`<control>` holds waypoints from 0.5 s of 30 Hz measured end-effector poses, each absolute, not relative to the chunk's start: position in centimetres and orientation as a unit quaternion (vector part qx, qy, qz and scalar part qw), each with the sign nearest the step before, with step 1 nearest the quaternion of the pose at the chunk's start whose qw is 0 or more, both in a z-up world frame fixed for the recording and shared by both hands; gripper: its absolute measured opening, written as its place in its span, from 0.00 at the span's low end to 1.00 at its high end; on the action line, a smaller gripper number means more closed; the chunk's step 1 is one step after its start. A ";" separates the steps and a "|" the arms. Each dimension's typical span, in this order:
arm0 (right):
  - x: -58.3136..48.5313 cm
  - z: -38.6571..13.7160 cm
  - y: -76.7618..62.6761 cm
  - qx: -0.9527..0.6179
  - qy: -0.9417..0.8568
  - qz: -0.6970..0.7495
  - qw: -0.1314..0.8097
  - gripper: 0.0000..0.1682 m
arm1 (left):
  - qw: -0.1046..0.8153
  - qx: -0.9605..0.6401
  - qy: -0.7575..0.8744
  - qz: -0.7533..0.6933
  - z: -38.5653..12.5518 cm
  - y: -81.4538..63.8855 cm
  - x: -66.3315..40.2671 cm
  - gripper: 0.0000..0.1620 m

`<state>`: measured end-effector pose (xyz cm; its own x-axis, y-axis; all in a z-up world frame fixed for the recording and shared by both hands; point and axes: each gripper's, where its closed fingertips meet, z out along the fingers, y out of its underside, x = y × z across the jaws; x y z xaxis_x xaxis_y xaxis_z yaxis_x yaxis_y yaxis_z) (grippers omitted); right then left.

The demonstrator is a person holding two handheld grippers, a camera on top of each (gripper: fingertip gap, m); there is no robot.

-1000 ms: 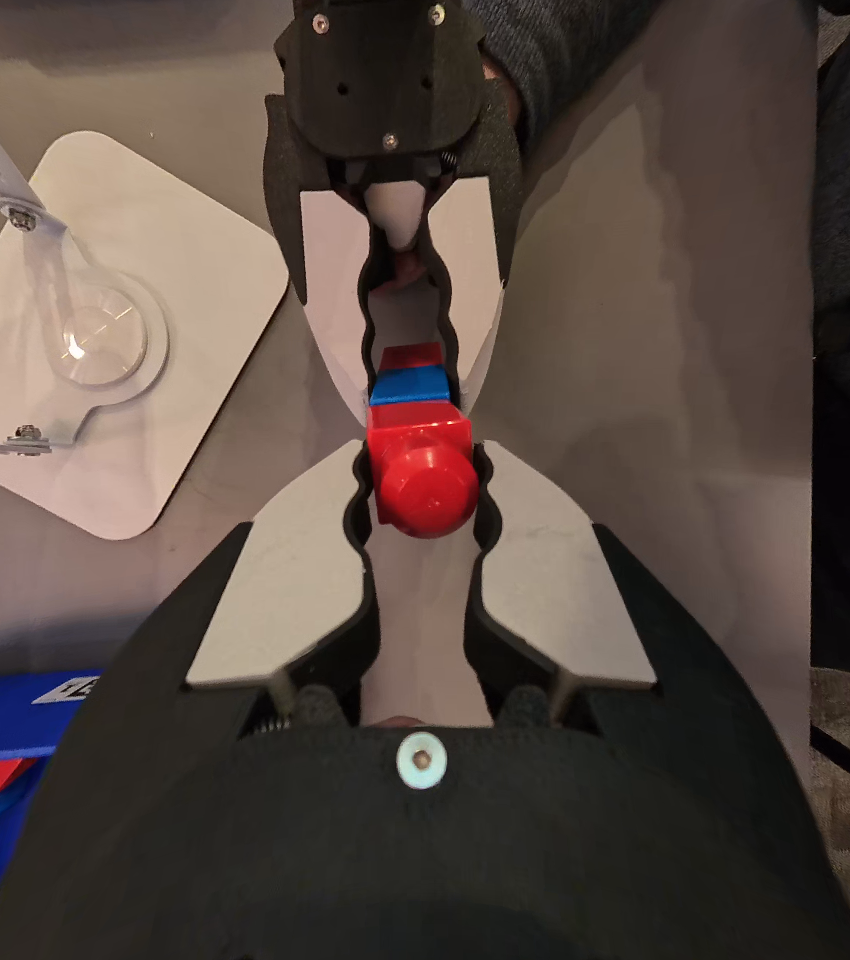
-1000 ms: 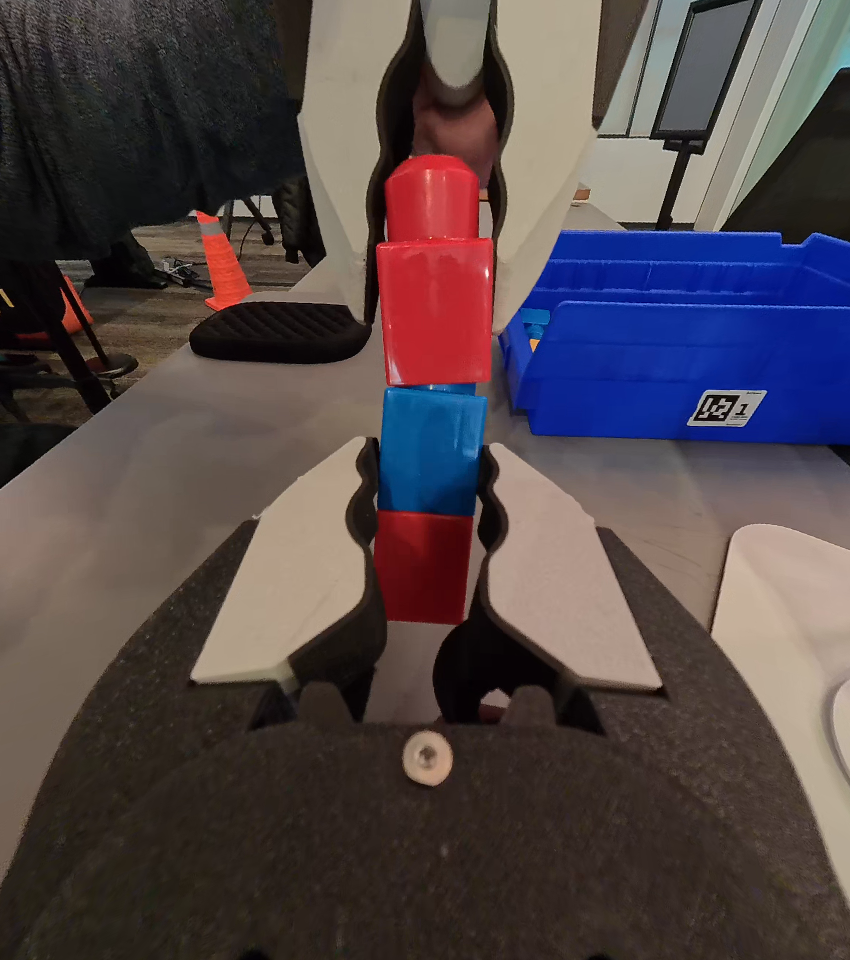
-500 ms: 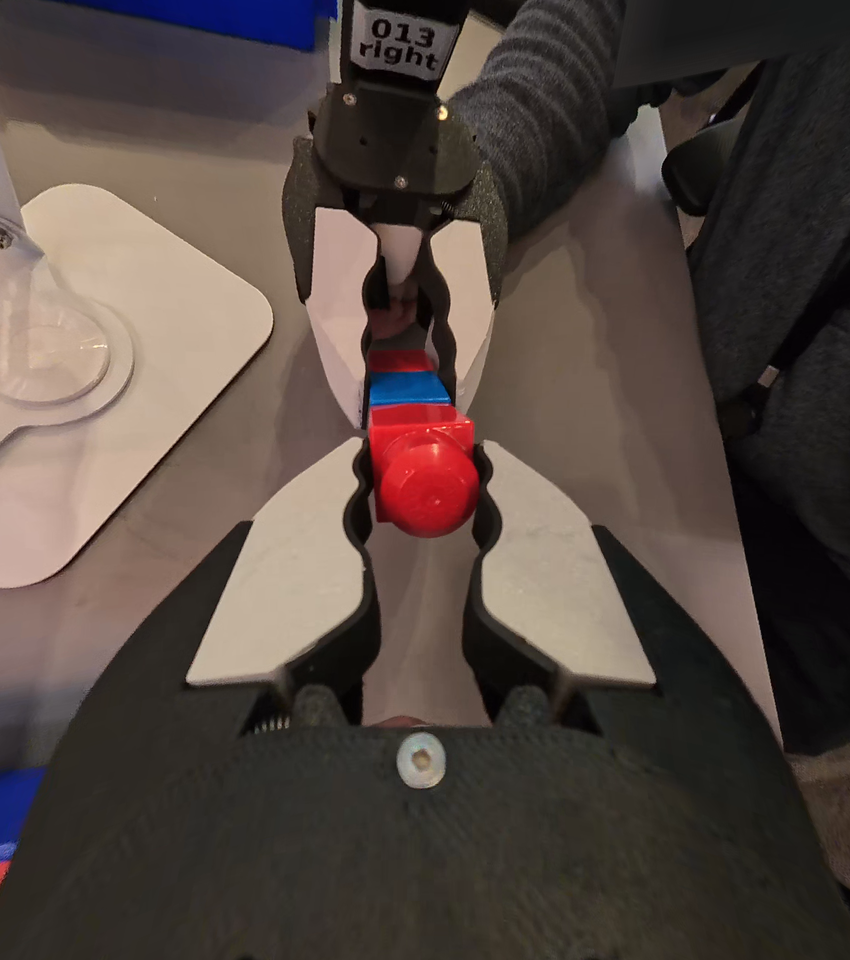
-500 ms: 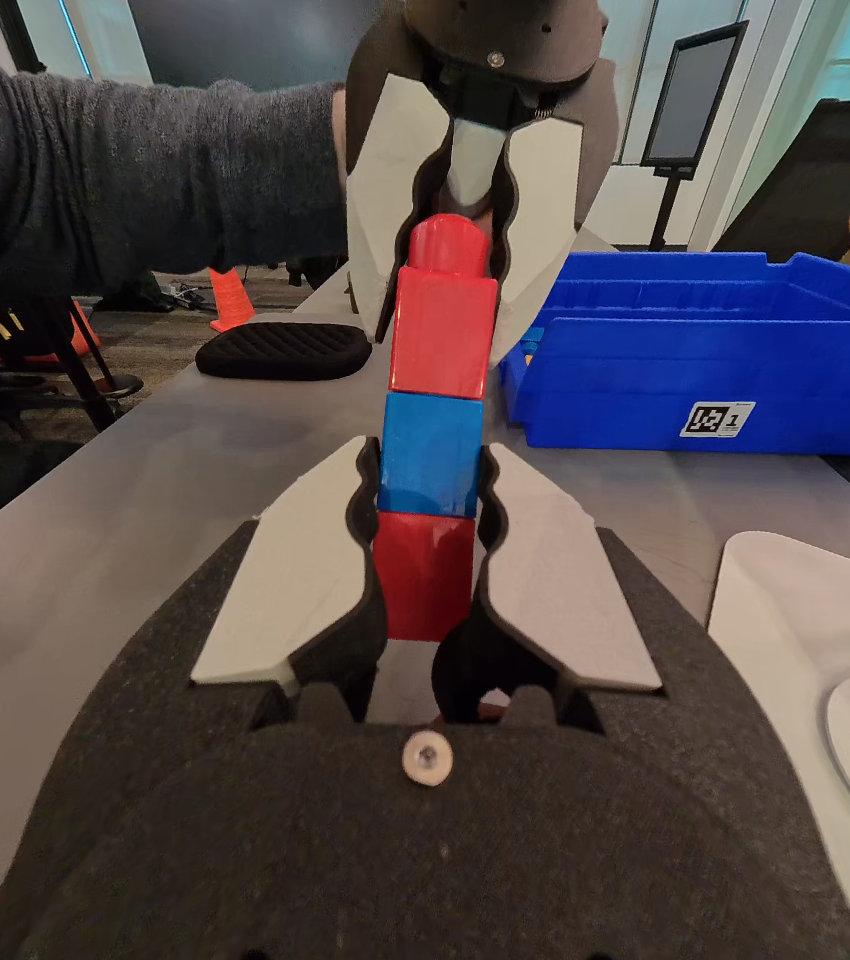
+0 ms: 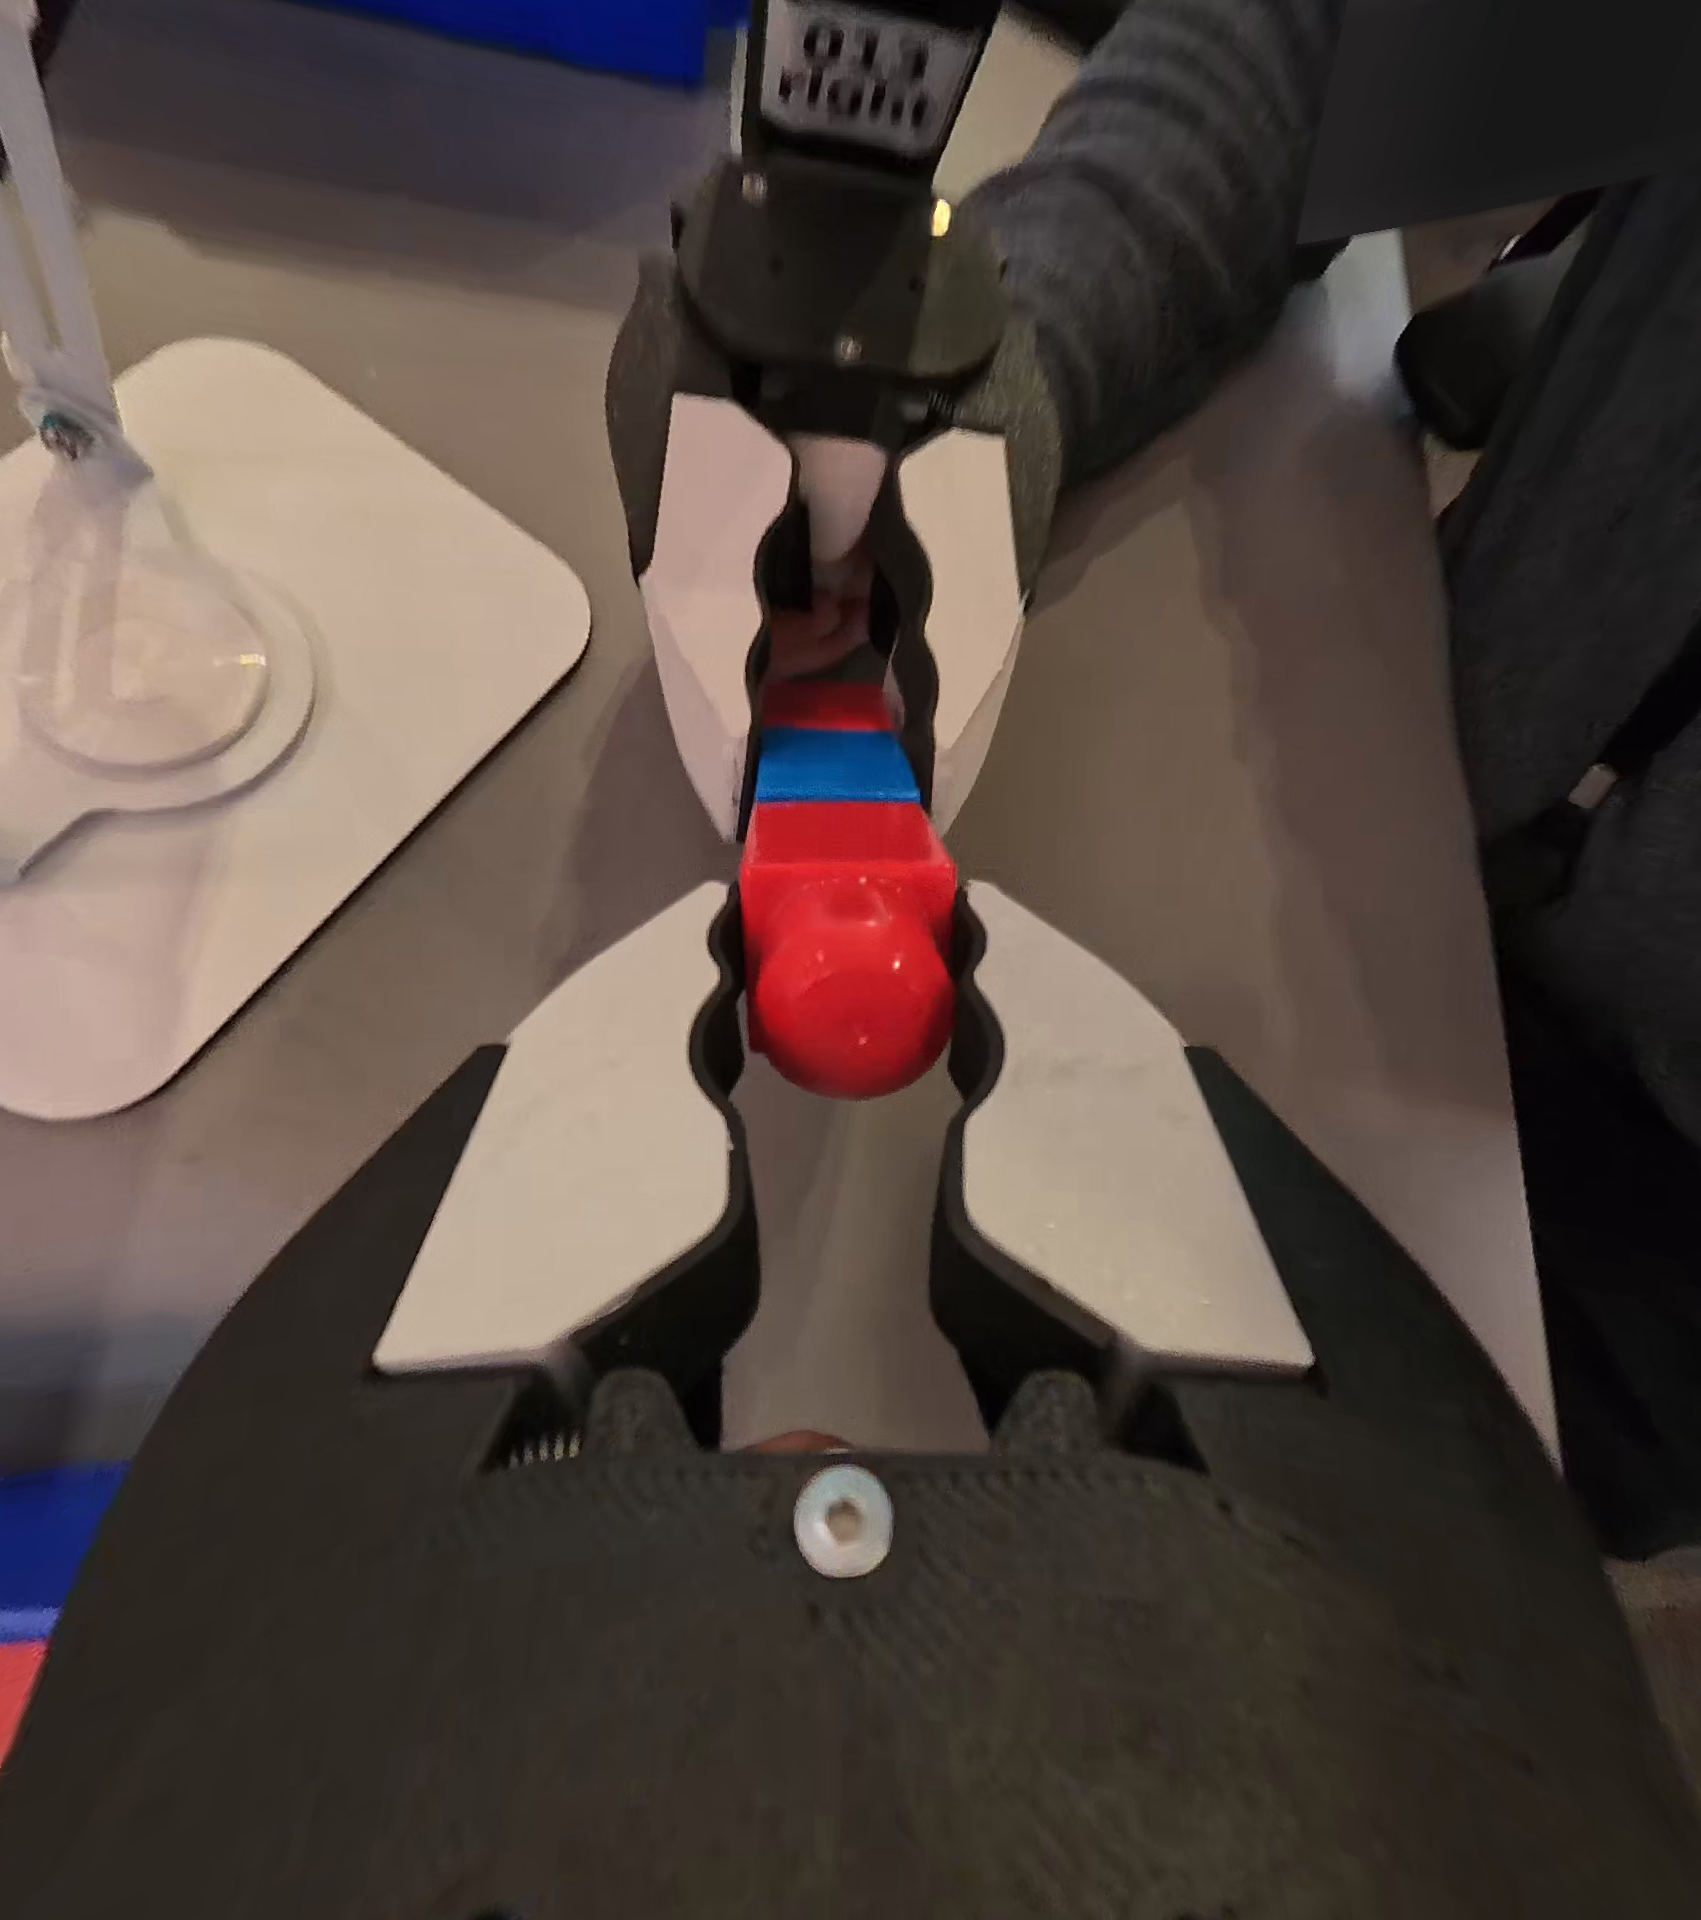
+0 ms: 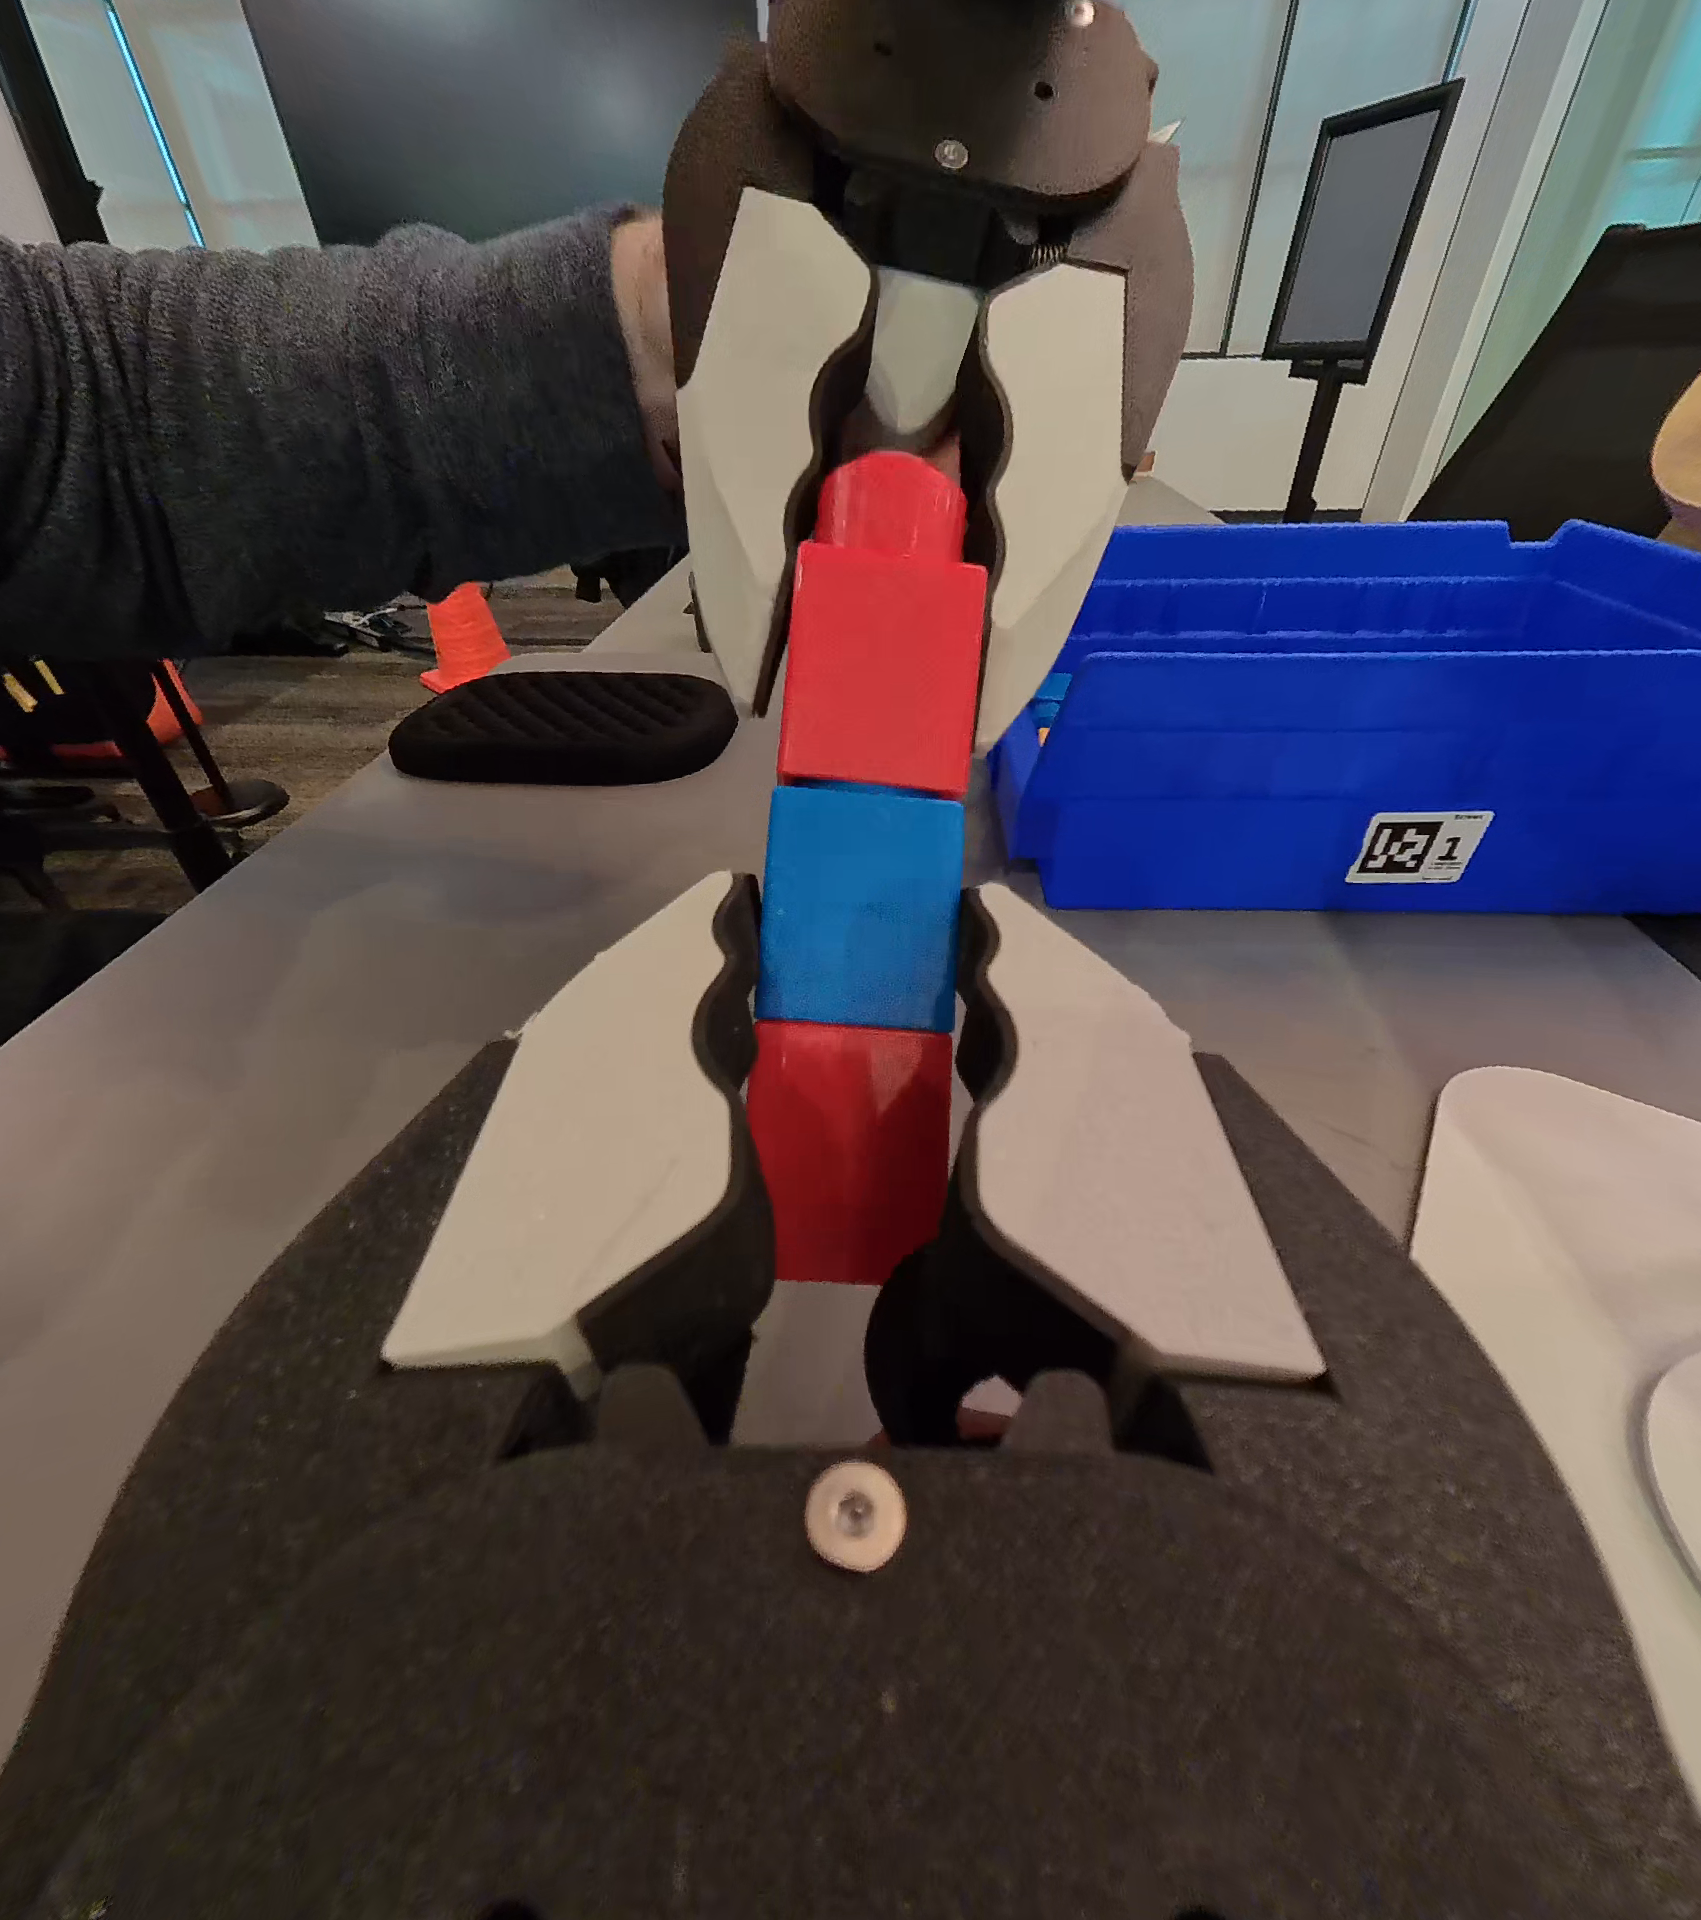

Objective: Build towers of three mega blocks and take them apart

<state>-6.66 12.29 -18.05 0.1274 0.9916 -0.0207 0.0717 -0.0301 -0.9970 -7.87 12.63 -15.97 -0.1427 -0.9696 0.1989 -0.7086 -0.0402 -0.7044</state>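
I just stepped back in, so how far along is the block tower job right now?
Done: a three-block tower is stacked, top red block on blue block on bottom red block. In hand: left gripper clamps the top block, right gripper clamps the lower blocks. Left: all three are joined, so separating them remains.

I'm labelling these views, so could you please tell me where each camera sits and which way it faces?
Left wrist view: on the left gripper, looking down at the table; own fingers grip the top red block; right gripper and a sleeve opposite.
Right wrist view: on the right gripper, facing level toward the blue bin; own fingers grip the tower's lower blocks.
Shared: the tower, both grippers.
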 end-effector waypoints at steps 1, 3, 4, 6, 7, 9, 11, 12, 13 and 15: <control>-6.7 -18.1 12.3 -0.556 -0.479 0.453 0.506 0.21 | 0.179 -0.633 0.675 -0.334 -16.3 12.7 -8.0 0.22; -6.6 -18.0 12.4 -0.556 -0.477 0.454 0.508 0.21 | 0.177 -0.639 0.680 -0.313 -16.7 12.8 -8.1 0.22; -6.5 -17.9 12.5 -0.556 -0.472 0.455 0.510 0.21 | 0.181 -0.642 0.676 -0.312 -16.7 12.9 -8.1 0.22; -6.3 -17.7 12.7 -0.556 -0.463 0.464 0.511 0.21 | 0.191 -0.646 0.668 -0.316 -16.9 13.1 -8.0 0.22; -6.2 -17.6 12.7 -0.557 -0.460 0.466 0.511 0.21 | 0.197 -0.648 0.662 -0.322 -17.2 13.1 -8.0 0.22; -6.1 -17.5 12.8 -0.556 -0.456 0.469 0.512 0.21 | 0.205 -0.650 0.649 -0.339 -17.7 13.1 -8.0 0.22; -6.0 -17.4 12.9 -0.556 -0.451 0.476 0.511 0.21 | 0.216 -0.653 0.632 -0.358 -18.1 13.1 -7.9 0.22; -6.0 -17.4 12.9 -0.557 -0.451 0.475 0.510 0.21 | 0.220 -0.653 0.625 -0.366 -18.2 13.1 -7.8 0.22; -6.0 -17.4 12.9 -0.556 -0.452 0.476 0.510 0.21 | 0.226 -0.652 0.622 -0.371 -18.1 13.1 -7.8 0.22; -5.9 -17.3 12.9 -0.554 -0.451 0.479 0.511 0.21 | 0.234 -0.649 0.618 -0.377 -17.9 13.1 -7.7 0.22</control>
